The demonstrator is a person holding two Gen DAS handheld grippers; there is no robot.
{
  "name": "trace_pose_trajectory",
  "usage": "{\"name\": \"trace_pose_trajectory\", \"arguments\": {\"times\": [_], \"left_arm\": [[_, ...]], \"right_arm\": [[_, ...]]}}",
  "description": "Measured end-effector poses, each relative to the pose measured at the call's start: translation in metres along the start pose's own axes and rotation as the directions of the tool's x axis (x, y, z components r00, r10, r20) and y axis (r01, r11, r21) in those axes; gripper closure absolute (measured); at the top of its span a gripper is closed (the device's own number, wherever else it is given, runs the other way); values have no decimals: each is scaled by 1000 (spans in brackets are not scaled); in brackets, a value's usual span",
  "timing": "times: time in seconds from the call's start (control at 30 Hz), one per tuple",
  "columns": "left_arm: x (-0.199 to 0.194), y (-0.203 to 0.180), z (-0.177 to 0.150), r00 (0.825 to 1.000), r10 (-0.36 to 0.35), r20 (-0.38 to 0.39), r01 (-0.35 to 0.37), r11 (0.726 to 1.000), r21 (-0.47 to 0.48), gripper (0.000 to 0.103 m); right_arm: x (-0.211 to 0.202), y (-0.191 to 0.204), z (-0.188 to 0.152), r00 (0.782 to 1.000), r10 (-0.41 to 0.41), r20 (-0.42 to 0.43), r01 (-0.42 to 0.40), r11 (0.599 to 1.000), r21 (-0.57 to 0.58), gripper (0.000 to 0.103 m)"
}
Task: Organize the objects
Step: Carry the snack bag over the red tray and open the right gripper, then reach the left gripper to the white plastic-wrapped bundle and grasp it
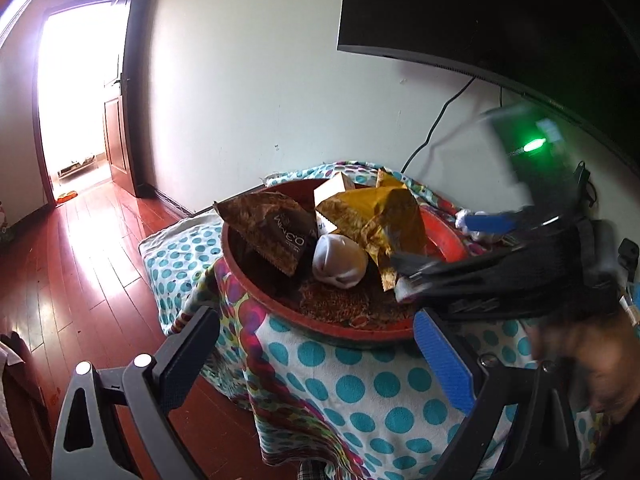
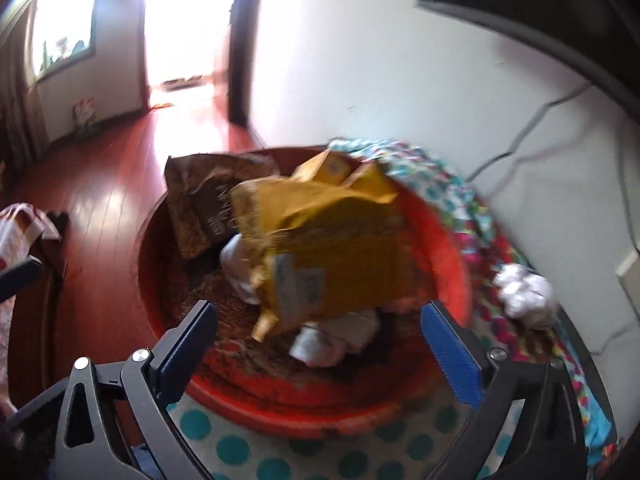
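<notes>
A round red tray [image 1: 400, 334] stands on a table under a dotted cloth. In it lie a brown packet [image 1: 272, 232], a gold foil packet [image 1: 380, 220], a small tan box [image 1: 334, 190] and a rolled white cloth [image 1: 340, 264]. My left gripper [image 1: 316, 356] is open just short of the tray's near rim, with nothing between its fingers. My right gripper [image 1: 440, 248] reaches over the tray from the right. In the right wrist view it is open [image 2: 320, 340], the blurred gold packet [image 2: 332, 256] lies just ahead of its fingertips, and a second white cloth [image 2: 336, 340] sits under the packet.
The dotted cloth [image 1: 360, 392] hangs over the table's edges. A crumpled white wad [image 2: 524, 292] lies on it right of the tray. A dark screen [image 1: 500, 12] and cables hang on the wall behind. The red wooden floor [image 1: 80, 260] runs to an open door at left.
</notes>
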State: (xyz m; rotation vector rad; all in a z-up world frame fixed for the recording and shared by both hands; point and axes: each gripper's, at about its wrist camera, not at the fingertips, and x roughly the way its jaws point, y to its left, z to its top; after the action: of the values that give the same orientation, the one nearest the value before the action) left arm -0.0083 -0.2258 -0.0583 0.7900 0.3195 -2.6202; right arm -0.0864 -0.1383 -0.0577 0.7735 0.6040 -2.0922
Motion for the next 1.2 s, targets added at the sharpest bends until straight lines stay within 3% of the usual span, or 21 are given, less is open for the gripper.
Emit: {"name": "trace_pose_trajectory", "arguments": {"times": [0.07, 0.13, 0.33, 0.5, 0.63, 0.7, 0.77, 0.9, 1.03, 1.1, 1.2], "left_arm": [[3, -4, -2, 1000, 13, -11, -13, 1000, 15, 3], [4, -6, -4, 1000, 16, -18, -15, 1000, 23, 3], [5, -17, -10, 999, 36, -34, -35, 998, 47, 3], [5, -32, -16, 998, 36, -55, -32, 996, 78, 3], [6, -52, -17, 998, 14, -68, -6, 993, 117, 3], [9, -66, -18, 997, -22, -80, 34, 989, 143, 3], [14, -86, -17, 992, -91, -88, 105, 980, 171, 3], [25, -134, 4, 969, -237, -62, 245, 944, 220, 3], [68, -185, 43, 934, -352, -61, 356, 902, 243, 3], [97, -207, 57, 942, -327, -80, 336, 904, 264, 3], [149, -240, 76, 958, -263, -114, 285, 917, 278, 3]], "right_arm": [[-12, -18, -7, 999, 44, 12, -45, 996, 75, 0], [-19, -36, -18, 999, 31, 25, -34, 990, 133, 0], [-22, -97, -64, 993, -107, -38, 114, 958, 263, 0], [-28, -148, -101, 971, -224, -81, 238, 904, 354, 0], [-33, -182, -120, 940, -324, -109, 339, 842, 421, 0], [-31, -203, -129, 901, -405, -154, 429, 789, 439, 0], [-28, -222, -137, 881, -437, -183, 469, 750, 467, 0], [-23, -252, -154, 869, -450, -207, 485, 687, 542, 0], [-18, -268, -169, 864, -440, -247, 494, 639, 590, 0], [-22, -272, -173, 880, -423, -218, 459, 635, 621, 0], [-25, -276, -177, 866, -445, -228, 477, 596, 646, 0]]}}
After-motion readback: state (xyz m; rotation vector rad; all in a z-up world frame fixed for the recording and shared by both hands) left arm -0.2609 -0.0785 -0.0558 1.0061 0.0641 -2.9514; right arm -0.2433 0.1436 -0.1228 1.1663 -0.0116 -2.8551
